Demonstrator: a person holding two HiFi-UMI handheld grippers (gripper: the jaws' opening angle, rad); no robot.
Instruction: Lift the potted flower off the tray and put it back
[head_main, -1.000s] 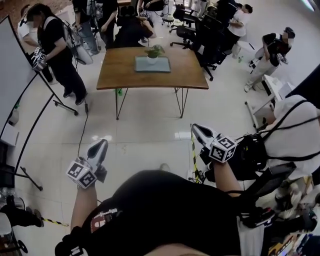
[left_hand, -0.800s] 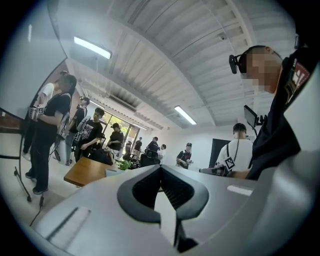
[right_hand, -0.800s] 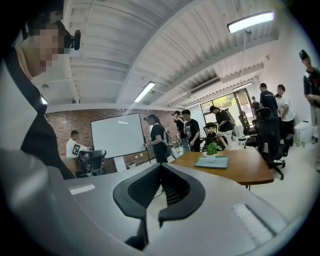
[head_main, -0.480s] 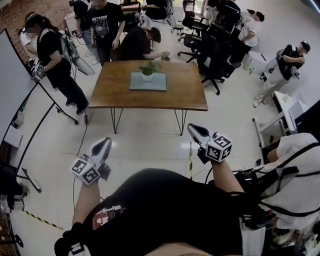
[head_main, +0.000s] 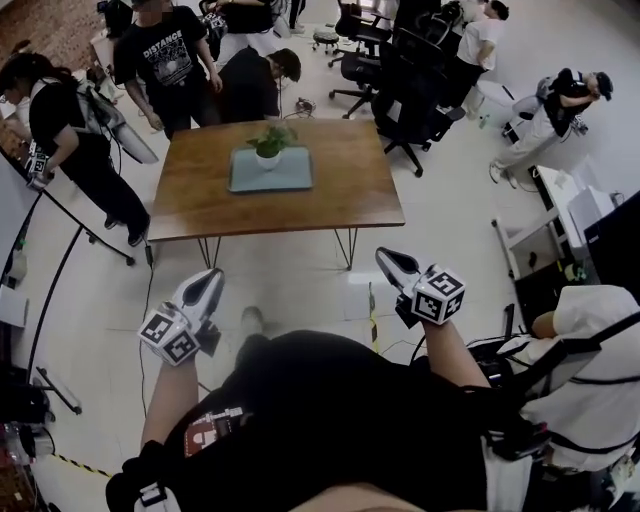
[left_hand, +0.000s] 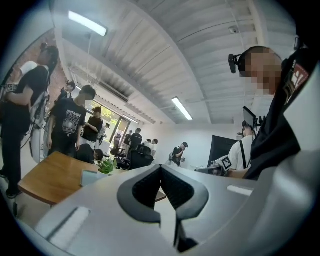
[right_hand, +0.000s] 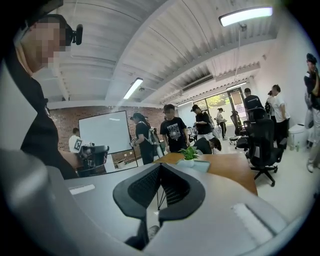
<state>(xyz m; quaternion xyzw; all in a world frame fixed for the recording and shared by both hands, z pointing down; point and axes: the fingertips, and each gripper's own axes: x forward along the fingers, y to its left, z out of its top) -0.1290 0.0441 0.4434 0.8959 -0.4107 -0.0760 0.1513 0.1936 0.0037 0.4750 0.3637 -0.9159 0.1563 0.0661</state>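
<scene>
A small potted flower (head_main: 268, 146) in a white pot stands on a pale grey tray (head_main: 270, 170) on a brown wooden table (head_main: 340, 190) ahead of me. The same plant (left_hand: 106, 167) shows far off in the left gripper view, and the plant (right_hand: 189, 154) shows on its tray (right_hand: 202, 165) in the right gripper view. My left gripper (head_main: 207, 285) is shut with nothing in it, held over the floor well short of the table. My right gripper (head_main: 389, 260) is also shut and empty, near the table's front edge but apart from it.
Several people stand or crouch behind the table (head_main: 165, 65). Black office chairs (head_main: 405, 80) stand at its far right. A whiteboard stand (head_main: 60, 250) is at the left, a white desk (head_main: 560, 200) at the right. Yellow tape and a cable (head_main: 372, 310) lie on the tiled floor.
Both grippers and I have moved forward toward the table; it now sits nearer and larger in the head view. Both grippers stay shut.
</scene>
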